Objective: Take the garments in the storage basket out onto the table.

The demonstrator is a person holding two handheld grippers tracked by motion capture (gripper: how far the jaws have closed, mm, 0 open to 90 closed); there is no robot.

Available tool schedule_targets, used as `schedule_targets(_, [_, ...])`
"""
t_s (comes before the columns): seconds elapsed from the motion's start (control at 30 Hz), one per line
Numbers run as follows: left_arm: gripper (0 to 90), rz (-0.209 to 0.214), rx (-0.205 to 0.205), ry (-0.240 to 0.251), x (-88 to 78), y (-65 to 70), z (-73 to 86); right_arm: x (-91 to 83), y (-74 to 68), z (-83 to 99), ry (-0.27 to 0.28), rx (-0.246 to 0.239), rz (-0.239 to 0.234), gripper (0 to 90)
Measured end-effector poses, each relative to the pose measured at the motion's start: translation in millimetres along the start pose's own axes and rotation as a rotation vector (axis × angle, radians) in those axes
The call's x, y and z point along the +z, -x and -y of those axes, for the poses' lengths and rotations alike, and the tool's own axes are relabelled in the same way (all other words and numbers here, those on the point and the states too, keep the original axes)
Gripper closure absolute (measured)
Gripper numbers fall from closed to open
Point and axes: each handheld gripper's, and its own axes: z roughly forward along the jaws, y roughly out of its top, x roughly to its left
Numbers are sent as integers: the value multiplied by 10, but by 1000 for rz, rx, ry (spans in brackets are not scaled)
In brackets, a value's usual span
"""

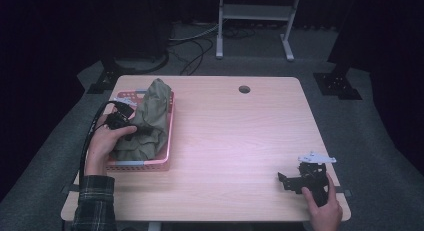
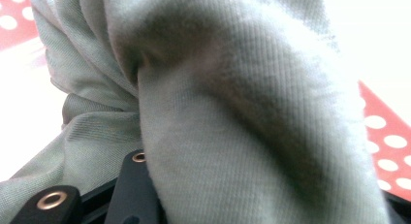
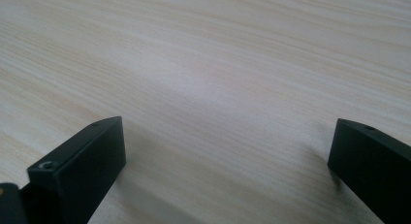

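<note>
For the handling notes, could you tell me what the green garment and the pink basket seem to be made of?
Green garment: soft knitted fabric, matte; fine ribbing and loose folds show in the left gripper view. Pink basket: probably moulded plastic, smooth, with its wall pierced by rows of round holes.

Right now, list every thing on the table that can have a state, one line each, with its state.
Olive-green cloth garment: crumpled, piled in the basket, one end pulled up above the rim.
Pink perforated plastic basket: upright at the table's left edge, holding the garment.
Left gripper: shut on the garment.
Right gripper: open, nothing between its jaws, resting on the table.
Light wooden table: bare across its middle.
</note>
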Motion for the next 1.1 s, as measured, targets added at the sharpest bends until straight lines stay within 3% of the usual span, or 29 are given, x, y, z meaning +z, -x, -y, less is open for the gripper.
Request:
schedule_targets(0.5, [549,17,-12,53,-195,100,-113,0,0,0,0,0,0,0])
schedule_targets(0.87, [553,21,-10,54,-367,186,-297,0,0,0,-1,1,0,0])
schedule_targets(1.1, [554,20,-10,85,-518,268,-442,0,1,0,0,-1,0,0])
